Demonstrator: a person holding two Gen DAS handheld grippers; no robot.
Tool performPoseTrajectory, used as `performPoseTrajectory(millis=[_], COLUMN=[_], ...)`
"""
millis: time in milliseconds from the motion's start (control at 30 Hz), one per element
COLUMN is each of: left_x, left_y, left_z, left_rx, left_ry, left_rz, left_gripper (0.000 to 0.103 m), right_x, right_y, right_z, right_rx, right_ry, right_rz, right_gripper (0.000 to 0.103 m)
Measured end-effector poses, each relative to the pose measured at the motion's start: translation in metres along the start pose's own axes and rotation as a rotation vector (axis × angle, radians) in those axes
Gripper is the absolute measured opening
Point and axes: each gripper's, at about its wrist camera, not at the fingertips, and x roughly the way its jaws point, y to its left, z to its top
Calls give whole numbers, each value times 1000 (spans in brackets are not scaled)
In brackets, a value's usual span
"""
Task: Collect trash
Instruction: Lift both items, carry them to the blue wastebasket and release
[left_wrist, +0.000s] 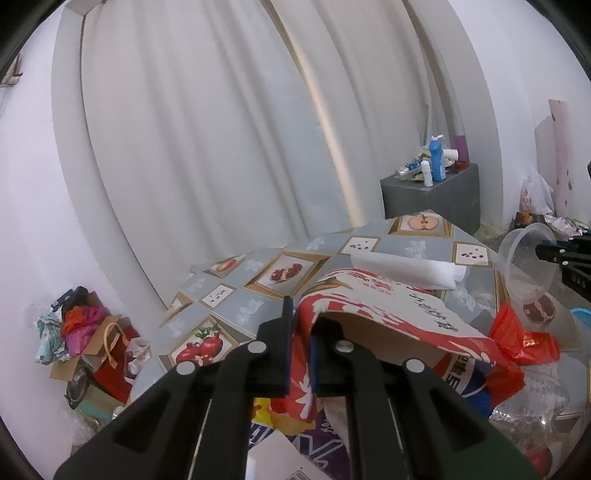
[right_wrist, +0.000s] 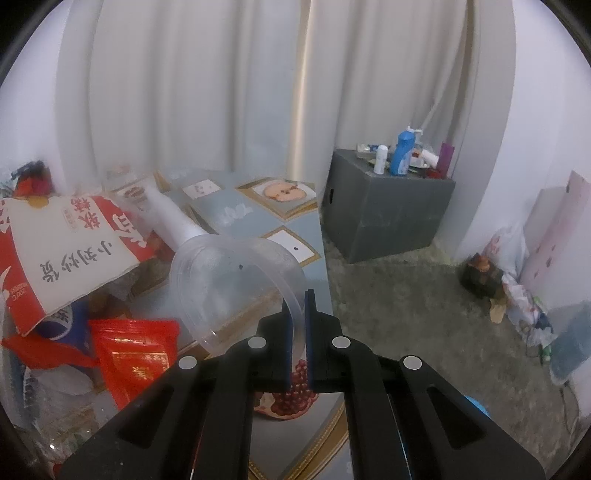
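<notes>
From the left wrist view, nearest of all is the left gripper (left_wrist: 299, 347), its jaws pinching the edge of a red-and-white printed paper bag (left_wrist: 388, 314) that lies open-mouthed over the litter. Beneath and beside it sit a blue-labelled wrapper (left_wrist: 465, 373), a red foil packet (left_wrist: 524, 339) and crumpled clear plastic (left_wrist: 546, 398), all on the surface (left_wrist: 236, 299) with its fruit-picture cloth. A white paper roll (left_wrist: 410, 271) lies just behind the bag. At the far right the clear plastic cup (left_wrist: 528, 266) hangs off the other tool.

From the right wrist view, the right gripper (right_wrist: 299, 332) has its jaws pinching the rim of that clear plastic cup, which is tilted on its side, mouth toward the camera, above the surface's edge. To its left lie the paper bag, the red foil packet and more wrappers. A grey box (right_wrist: 384, 214) with bottles stands well apart on the carpet.

I'd judge the job barely begun: two pieces are gripped, but the heap of wrappers and plastic is still spread over the surface. Whether the bag is meant as the collecting sack I can't say for sure; nothing seems to be in it yet, though its inside is mostly hidden.
</notes>
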Motion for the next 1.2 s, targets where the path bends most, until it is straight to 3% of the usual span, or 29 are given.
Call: performPoseTrajectory(millis=[500,933,1200], left_x=[-44,-114,-153], left_y=[23,40,12], left_z=[17,48,75], left_rx=[-47,-51,-45], left_ry=[-98,-232,-279], left_rz=[16,29,-91], left_gripper=[5,4,4], right_x=[-28,-97,-149], right_y=[2,-19,-68], right_z=[12,20,-5], right_rx=[10,64,141], right_ry=[-64,-184,-232], right_rz=[10,-3,-69], right_gripper=[4,4,4])
